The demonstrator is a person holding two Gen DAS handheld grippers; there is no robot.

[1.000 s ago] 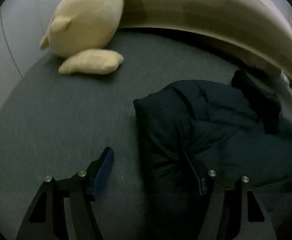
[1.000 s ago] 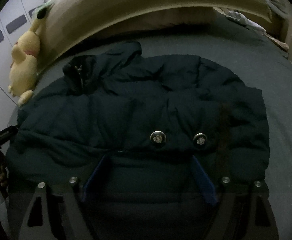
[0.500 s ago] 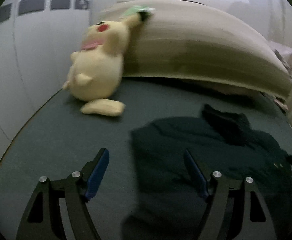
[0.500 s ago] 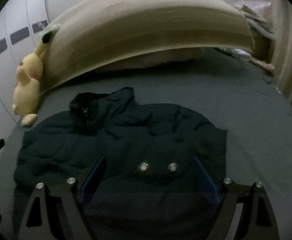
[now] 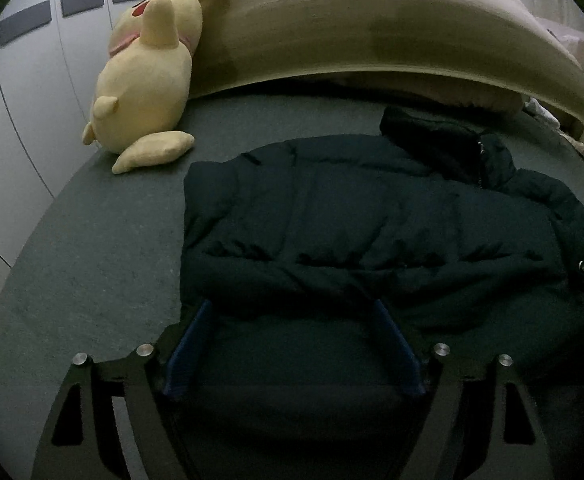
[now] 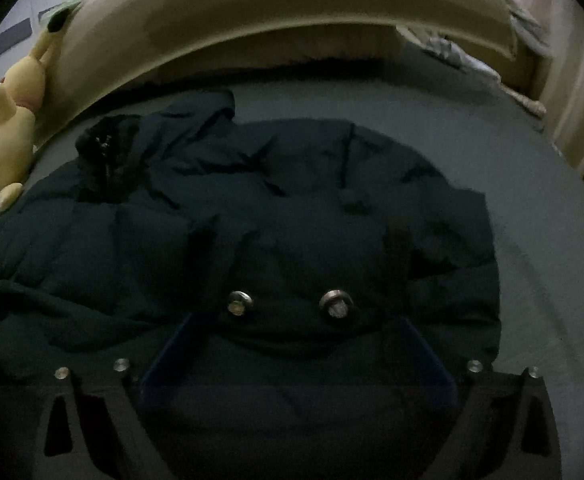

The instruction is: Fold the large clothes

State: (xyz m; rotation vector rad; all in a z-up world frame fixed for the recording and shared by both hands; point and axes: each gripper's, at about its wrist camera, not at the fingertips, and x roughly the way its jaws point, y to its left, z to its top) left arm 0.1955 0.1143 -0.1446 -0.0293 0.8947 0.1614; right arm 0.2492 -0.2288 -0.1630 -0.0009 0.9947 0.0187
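Observation:
A dark puffer jacket (image 5: 352,224) lies spread on the grey bed (image 5: 92,248), its hood (image 5: 444,144) toward the headboard. My left gripper (image 5: 292,308) hovers over the jacket's near left hem; its jaws are opening, blue pads (image 5: 188,344) wide apart with the fabric lying between them, not pinched. In the right wrist view the same jacket (image 6: 292,208) fills the middle, with two metal snaps (image 6: 334,304) near the hem. My right gripper (image 6: 297,318) is low over that hem, jaws opening wide, and nothing is gripped.
A yellow plush toy (image 5: 144,80) leans against the beige padded headboard (image 5: 372,28) at the bed's far left corner. White wardrobe doors (image 5: 24,80) stand left of the bed. Crumpled cloth (image 6: 452,52) lies at the far right by a curtain (image 6: 580,132).
The left gripper has swung right from the bare sheet beside the jacket to over its hem, jaws wider. The right gripper drew back, then came close over the snaps again, jaws wider.

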